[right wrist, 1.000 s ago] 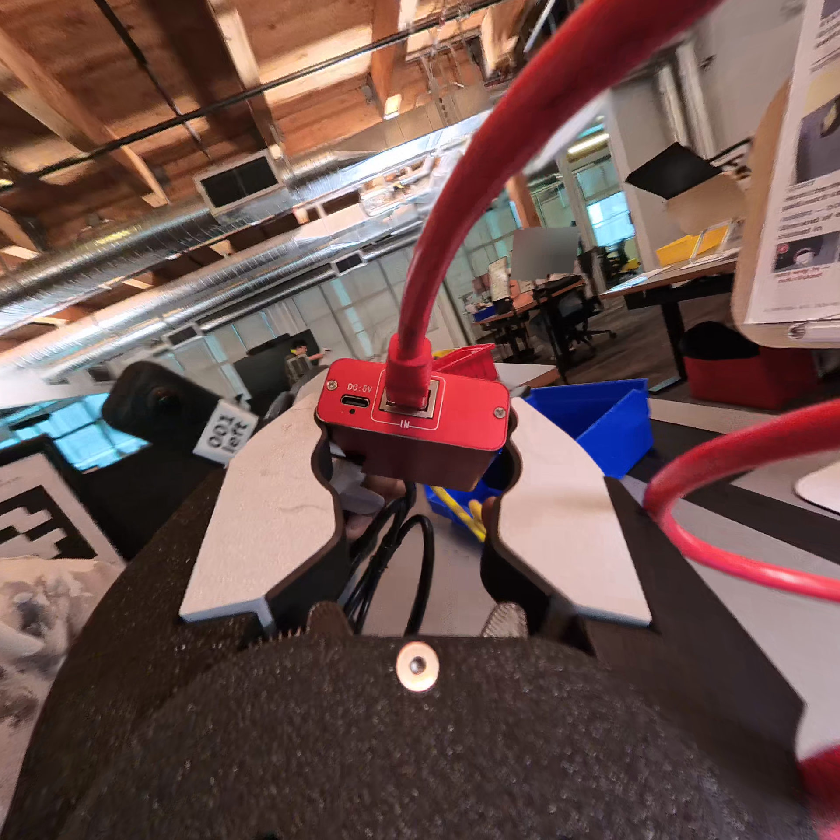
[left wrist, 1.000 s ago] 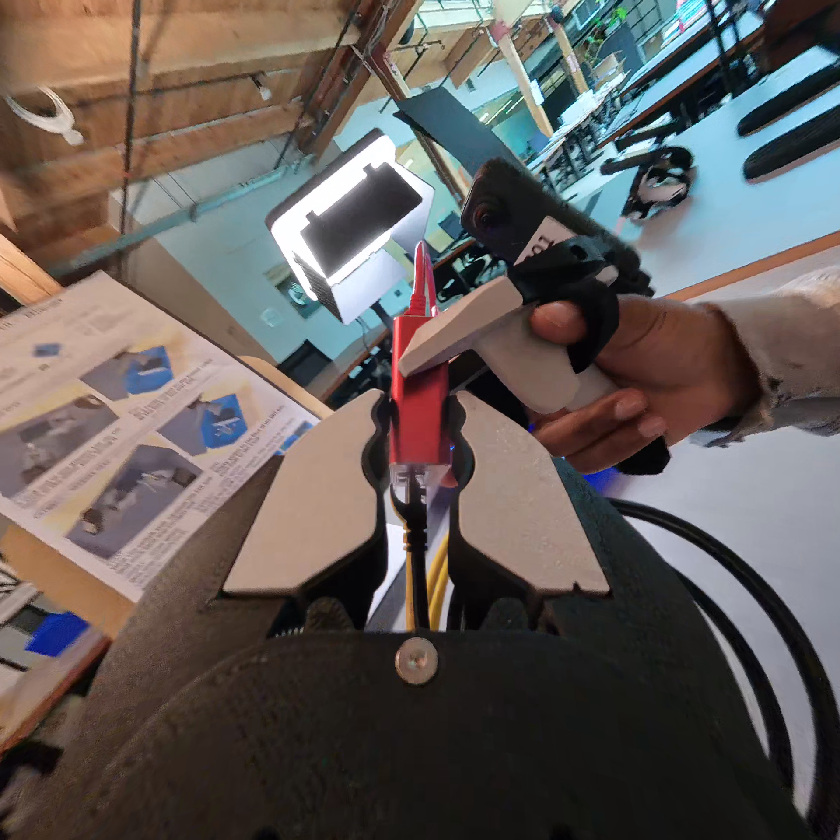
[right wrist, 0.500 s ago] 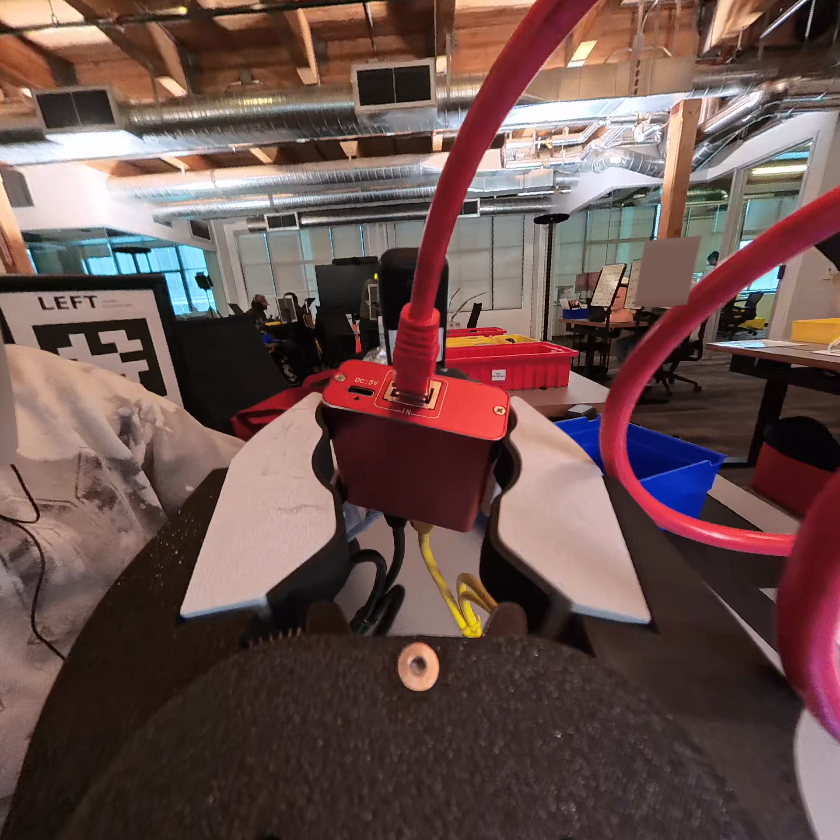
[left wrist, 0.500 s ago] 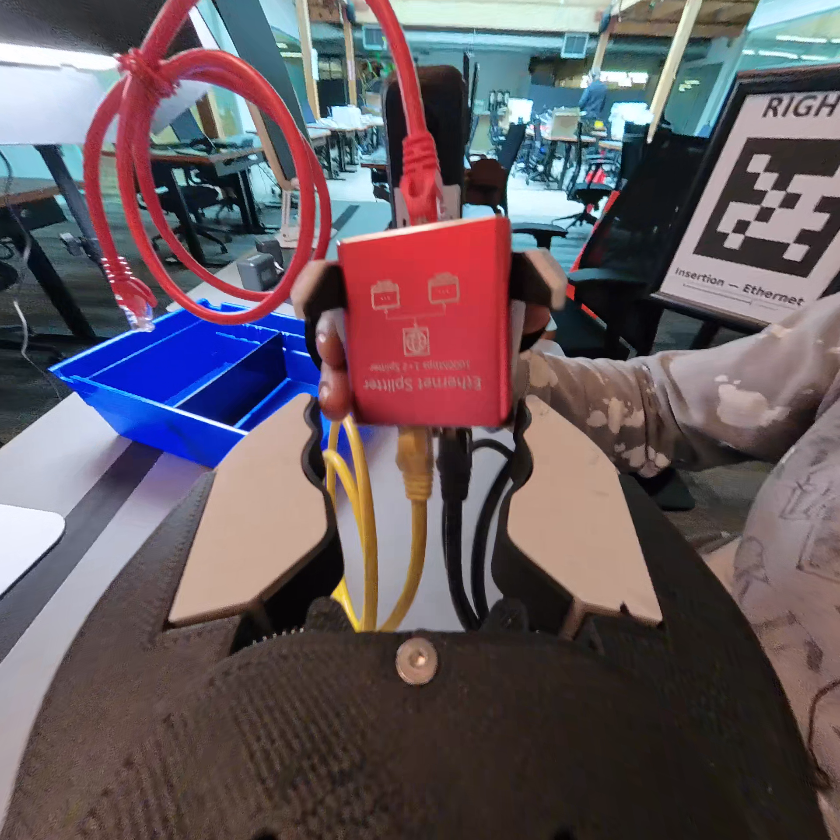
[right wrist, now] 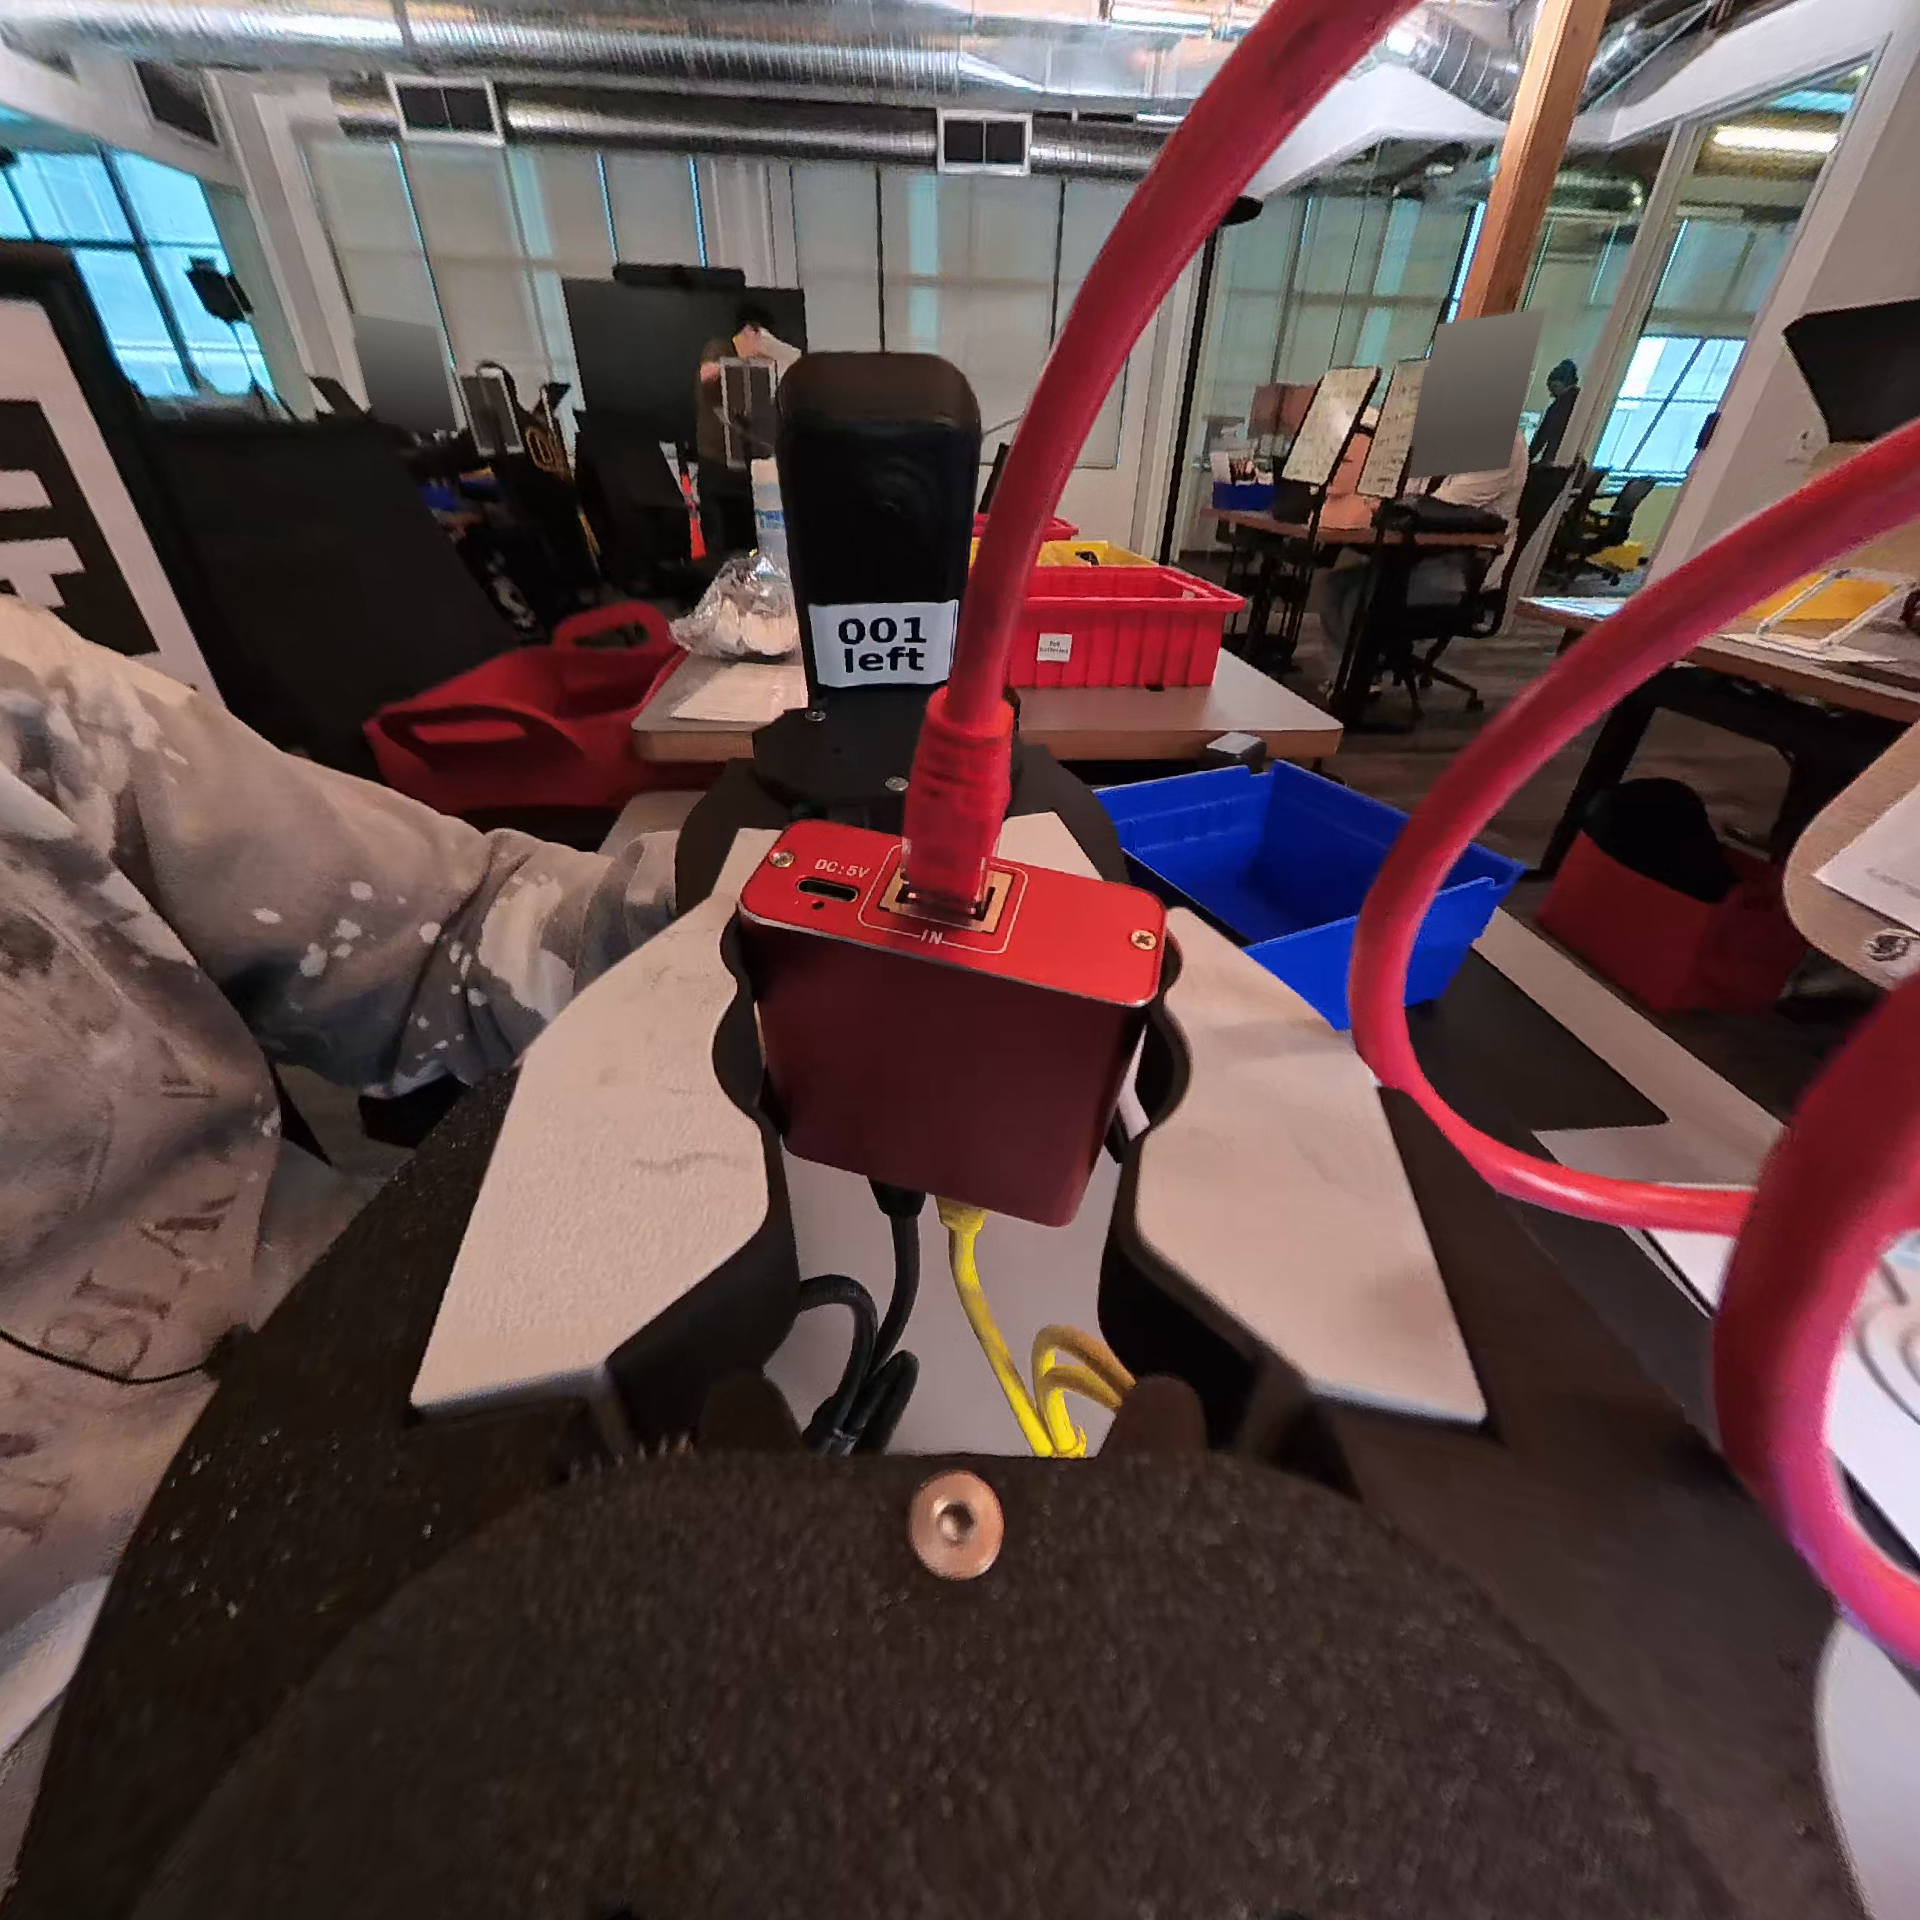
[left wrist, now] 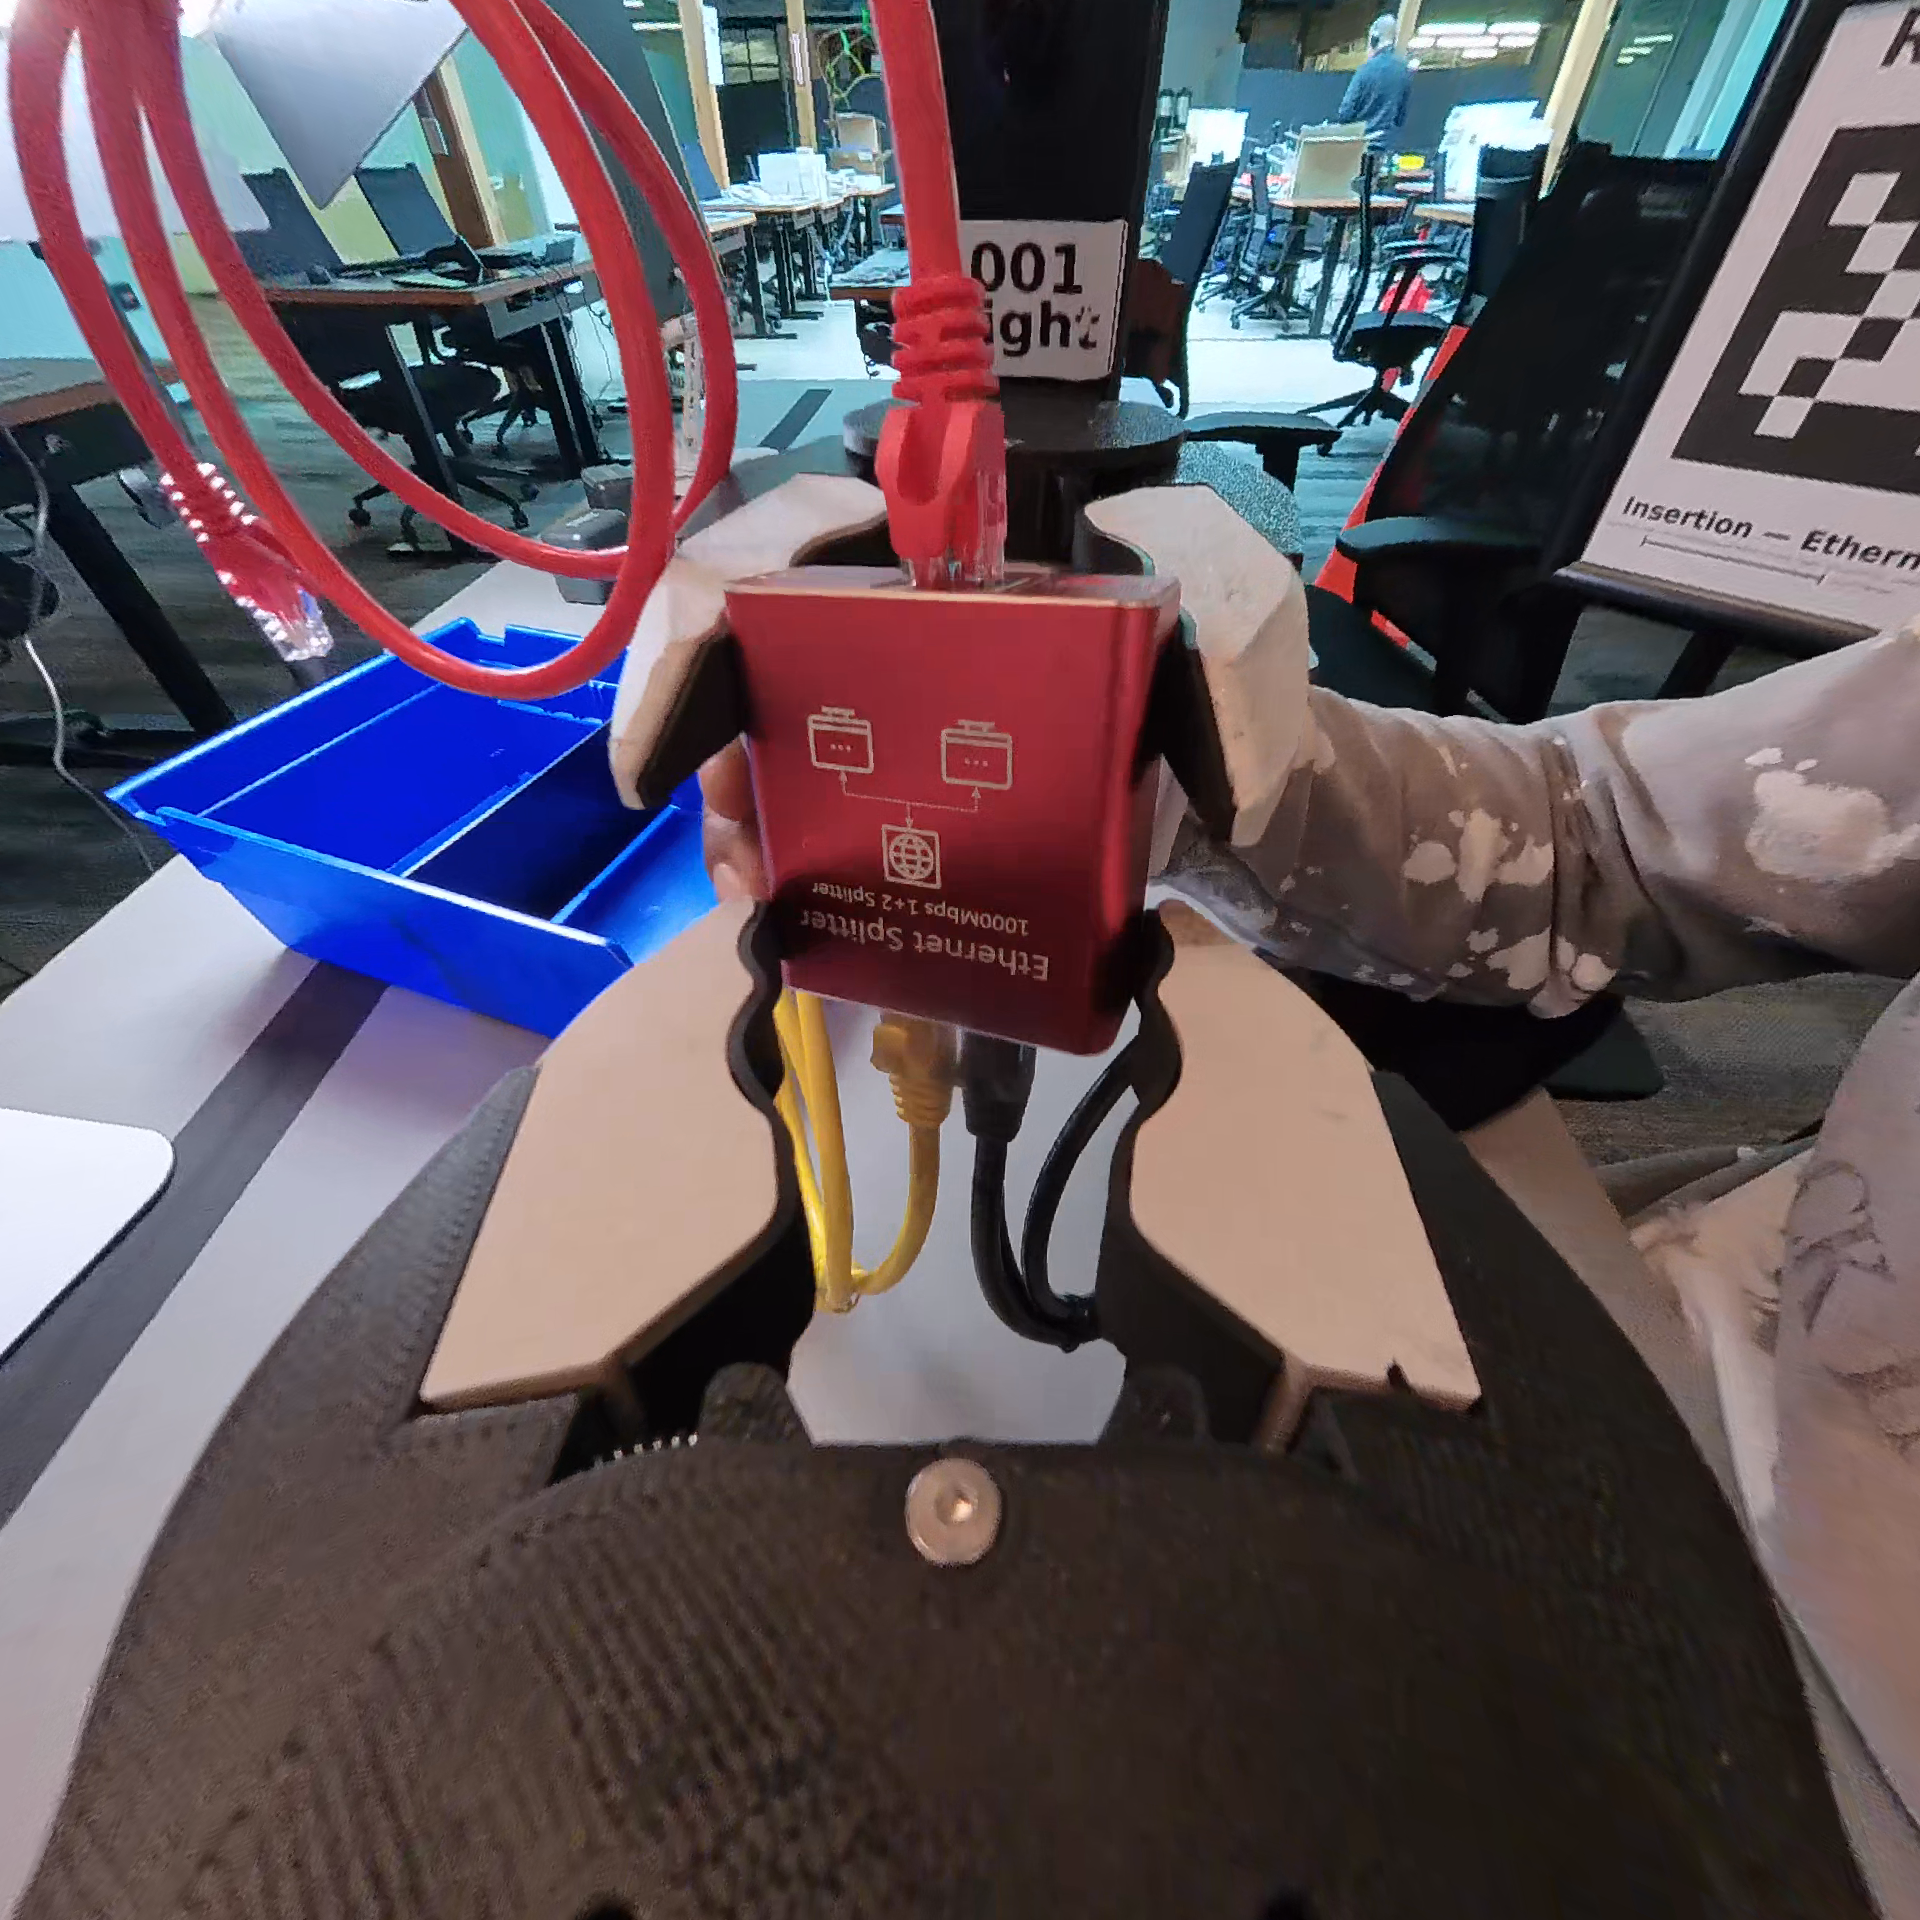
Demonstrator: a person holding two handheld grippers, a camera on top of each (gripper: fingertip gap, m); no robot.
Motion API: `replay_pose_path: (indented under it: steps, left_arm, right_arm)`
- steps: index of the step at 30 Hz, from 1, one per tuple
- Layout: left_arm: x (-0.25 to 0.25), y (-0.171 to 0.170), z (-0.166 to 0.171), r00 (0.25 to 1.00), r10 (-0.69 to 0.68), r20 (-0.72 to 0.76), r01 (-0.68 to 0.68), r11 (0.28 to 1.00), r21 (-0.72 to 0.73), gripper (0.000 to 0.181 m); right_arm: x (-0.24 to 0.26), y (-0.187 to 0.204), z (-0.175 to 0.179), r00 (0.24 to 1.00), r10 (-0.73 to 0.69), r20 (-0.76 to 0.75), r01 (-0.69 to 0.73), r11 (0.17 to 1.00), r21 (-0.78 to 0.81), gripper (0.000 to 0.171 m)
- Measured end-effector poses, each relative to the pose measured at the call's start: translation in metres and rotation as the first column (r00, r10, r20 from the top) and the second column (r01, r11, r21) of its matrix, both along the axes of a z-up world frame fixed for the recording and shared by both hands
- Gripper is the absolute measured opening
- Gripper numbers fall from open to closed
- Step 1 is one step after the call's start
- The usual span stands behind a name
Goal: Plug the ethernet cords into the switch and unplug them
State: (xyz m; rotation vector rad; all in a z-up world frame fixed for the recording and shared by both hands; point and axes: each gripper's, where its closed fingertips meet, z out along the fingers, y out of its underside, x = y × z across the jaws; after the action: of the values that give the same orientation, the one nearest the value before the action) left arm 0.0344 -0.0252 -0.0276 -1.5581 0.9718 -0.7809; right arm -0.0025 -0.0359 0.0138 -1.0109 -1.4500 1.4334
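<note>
The red ethernet switch (left wrist: 940, 821), a small metal box, was held up in the air above the bench (left wrist: 135, 997), pinched from opposite ends by both grippers. The left gripper (left wrist: 951, 997) had its fingers (left wrist: 644, 1164) closed against the lower sides of the box, and the right gripper (right wrist: 951, 1049) clamped the same box from the far end, its fingers (right wrist: 613, 1122) pressed to the flanks.

A red ethernet cord (left wrist: 940, 457) sat plugged into the single port on top, its slack looping off to one side with a free plug (left wrist: 281, 613) dangling. A yellow cord (left wrist: 914, 1091) and a black cord (left wrist: 997, 1101) were plugged into the underside.

The box looked rigid and light, with smooth anodised faces that could slip under a weak pinch, so the flat sides were probably the right place to hold it. The cords seemed springy; each would likely best be taken at the moulded boot just behind the plug, where the latch tab could be pressed, not by the cable. Pulling on the cable alone risked straining the clip.

A blue divided bin (left wrist: 416, 821) stood on the pale bench with a dark stripe. Beyond lay an open workshop with desks, chairs, red crates (right wrist: 1112, 623) and large windows.
</note>
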Motion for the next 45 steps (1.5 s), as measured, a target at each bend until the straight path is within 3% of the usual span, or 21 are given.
replay_pose_path:
  steps: [4, 8, 11, 15, 18, 20, 22, 24, 26, 29, 31, 34, 37, 40, 45]
  left_arm:
    - [-0.001, 0.003, 0.009, 0.999, 0.029, 0.041, -0.032, 0.998, 0.062, 0.066]
    - [-0.019, 0.012, 0.023, 0.983, 0.185, -0.012, -0.177, 0.955, 0.237, 0.066]
    - [-0.028, 0.015, 0.031, 0.926, 0.356, -0.126, -0.260, 0.843, 0.470, 0.065]
    - [-0.033, 0.017, 0.034, 0.808, 0.547, -0.218, -0.242, 0.646, 0.724, 0.065]
    - [-0.038, 0.017, 0.037, 0.770, 0.604, -0.204, -0.229, 0.560, 0.796, 0.064]
    - [-0.042, 0.019, 0.035, 0.736, 0.639, -0.223, -0.188, 0.510, 0.839, 0.064]
    - [-0.043, 0.019, 0.034, 0.713, 0.661, -0.234, -0.155, 0.474, 0.867, 0.065]
    - [-0.043, 0.020, 0.033, 0.741, 0.622, -0.253, -0.171, 0.538, 0.825, 0.065]
    - [-0.041, 0.021, 0.028, 0.802, 0.534, -0.266, -0.219, 0.679, 0.701, 0.068]
    - [-0.029, 0.008, 0.022, 0.948, 0.269, -0.170, -0.194, 0.912, 0.363, 0.068]
    - [-0.022, -0.008, 0.026, 0.995, 0.090, -0.039, -0.084, 0.986, 0.144, 0.065]
    - [-0.016, -0.018, 0.021, 1.000, -0.012, 0.003, 0.012, 1.000, 0.012, 0.053]
    - [-0.010, -0.011, 0.006, 0.995, 0.040, -0.095, -0.037, 0.999, 0.027, 0.033]
    - [-0.005, -0.008, -0.004, 0.988, 0.049, -0.143, -0.037, 0.996, 0.082, 0.033]
    - [-0.006, -0.009, -0.002, 0.993, 0.020, -0.118, -0.015, 0.999, 0.045, 0.031]
  right_arm:
    - [0.005, 0.004, 0.006, 1.000, -0.025, -0.004, 0.025, 1.000, -0.002, 0.071]
    - [0.004, 0.020, 0.008, 0.986, -0.167, 0.020, 0.166, 0.985, 0.052, 0.070]
    - [-0.003, 0.026, 0.008, 0.972, -0.222, 0.076, 0.226, 0.973, -0.045, 0.073]
    - [-0.004, 0.030, 0.013, 0.976, -0.193, 0.098, 0.213, 0.939, -0.270, 0.062]
    - [-0.005, 0.033, 0.001, 0.965, -0.198, 0.169, 0.239, 0.933, -0.271, 0.057]
    - [-0.004, 0.026, -0.001, 0.974, -0.147, 0.175, 0.193, 0.940, -0.282, 0.035]
    - [-0.004, 0.027, -0.002, 0.974, -0.150, 0.168, 0.192, 0.943, -0.270, 0.031]
    - [-0.004, 0.029, -0.002, 0.973, -0.162, 0.162, 0.197, 0.952, -0.234, 0.031]
    - [-0.001, 0.028, -0.004, 0.977, -0.143, 0.156, 0.172, 0.967, -0.190, 0.030]
    - [0.005, 0.023, -0.011, 0.972, -0.128, 0.197, 0.146, 0.986, -0.080, 0.028]
    - [0.008, 0.014, -0.011, 0.977, -0.089, 0.195, 0.097, 0.995, -0.033, 0.027]
    - [0.009, 0.000, -0.008, 0.985, -0.022, 0.172, 0.025, 1.000, -0.014, 0.026]
    - [0.005, -0.008, -0.012, 0.981, -0.008, 0.191, 0.005, 1.000, 0.017, 0.026]
    - [0.003, -0.009, -0.016, 0.979, -0.035, 0.199, 0.019, 0.996, 0.082, 0.026]
    - [0.001, -0.010, -0.012, 0.984, -0.065, 0.163, 0.042, 0.990, 0.138, 0.026]
